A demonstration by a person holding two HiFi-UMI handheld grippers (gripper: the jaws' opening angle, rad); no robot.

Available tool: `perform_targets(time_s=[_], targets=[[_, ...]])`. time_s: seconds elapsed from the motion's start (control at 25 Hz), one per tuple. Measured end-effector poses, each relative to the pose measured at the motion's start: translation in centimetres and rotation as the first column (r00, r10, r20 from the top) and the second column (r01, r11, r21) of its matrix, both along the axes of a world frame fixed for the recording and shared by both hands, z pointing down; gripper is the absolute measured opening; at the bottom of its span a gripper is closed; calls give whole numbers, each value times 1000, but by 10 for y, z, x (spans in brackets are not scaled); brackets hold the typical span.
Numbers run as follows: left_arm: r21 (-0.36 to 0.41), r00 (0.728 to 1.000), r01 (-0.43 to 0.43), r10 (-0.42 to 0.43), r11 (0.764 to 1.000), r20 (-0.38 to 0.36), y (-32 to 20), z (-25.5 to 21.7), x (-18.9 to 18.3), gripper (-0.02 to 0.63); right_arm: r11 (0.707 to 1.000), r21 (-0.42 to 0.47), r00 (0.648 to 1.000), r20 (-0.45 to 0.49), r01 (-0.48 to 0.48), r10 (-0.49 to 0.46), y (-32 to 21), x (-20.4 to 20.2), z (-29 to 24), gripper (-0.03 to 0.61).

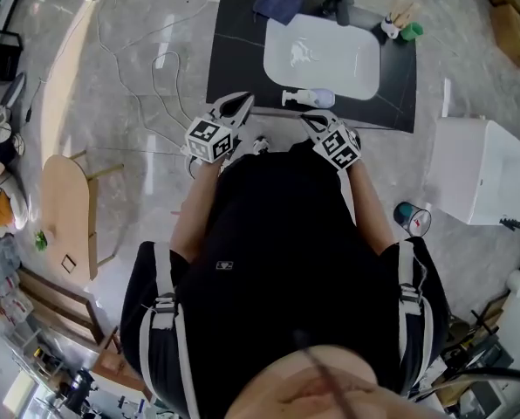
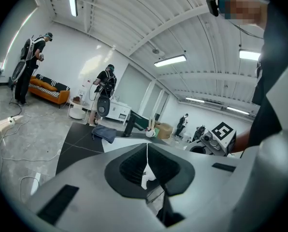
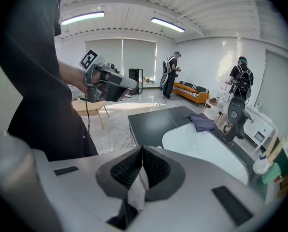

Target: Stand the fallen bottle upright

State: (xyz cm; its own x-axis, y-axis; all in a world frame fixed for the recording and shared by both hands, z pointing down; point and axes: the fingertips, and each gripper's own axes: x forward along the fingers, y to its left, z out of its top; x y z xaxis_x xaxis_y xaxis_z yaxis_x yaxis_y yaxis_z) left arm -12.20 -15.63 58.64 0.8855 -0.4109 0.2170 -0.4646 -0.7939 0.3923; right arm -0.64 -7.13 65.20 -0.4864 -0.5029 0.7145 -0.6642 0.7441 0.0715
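A white bottle (image 1: 309, 99) lies on its side on the front rim of the white sink (image 1: 330, 55), which is set in a black counter (image 1: 234, 51). Neither gripper view shows the bottle. My left gripper (image 1: 240, 102) is at the counter's front edge, left of the bottle, with its jaws shut (image 2: 147, 145) and nothing between them. My right gripper (image 1: 311, 119) hangs just in front of the bottle, apart from it. Its jaws are also shut and empty (image 3: 141, 148).
A dark blue cloth (image 1: 277, 3) and a black faucet (image 1: 340, 3) sit at the sink's far side, with small white and green items (image 1: 401, 26) at the back right. A white cabinet (image 1: 482, 168) stands to the right. Cables (image 1: 147, 68) trail over the floor on the left.
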Motion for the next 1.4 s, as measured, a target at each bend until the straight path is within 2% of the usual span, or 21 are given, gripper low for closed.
perform_targets(time_s=[0.16,0.44,0.68,0.92,1.16,1.4], targets=[[2,1000,10,-10,1000,5,-6,0,-5,16,1000,0,1000,-9,21,-21,-12,-5,0,60],[-18,996,85,-85,996,2,-12,6,-18,16,994,-27,993,-41,109,-110,-23,-10,10,59],[-31,990,142,-142,989,7,-15,10,-26,16,982,-69,977,-108,178,-185,-38,-1,24,60],[-40,980,197,-197,980,10,-20,9,-31,15,965,-118,953,-169,233,-251,-50,9,44,174],[-36,980,198,-198,980,7,-20,-2,-17,17,946,-181,937,-179,268,-299,-57,19,65,268],[6,983,180,-180,984,46,-21,-16,4,17,915,-278,911,-210,292,-355,-59,30,102,302]])
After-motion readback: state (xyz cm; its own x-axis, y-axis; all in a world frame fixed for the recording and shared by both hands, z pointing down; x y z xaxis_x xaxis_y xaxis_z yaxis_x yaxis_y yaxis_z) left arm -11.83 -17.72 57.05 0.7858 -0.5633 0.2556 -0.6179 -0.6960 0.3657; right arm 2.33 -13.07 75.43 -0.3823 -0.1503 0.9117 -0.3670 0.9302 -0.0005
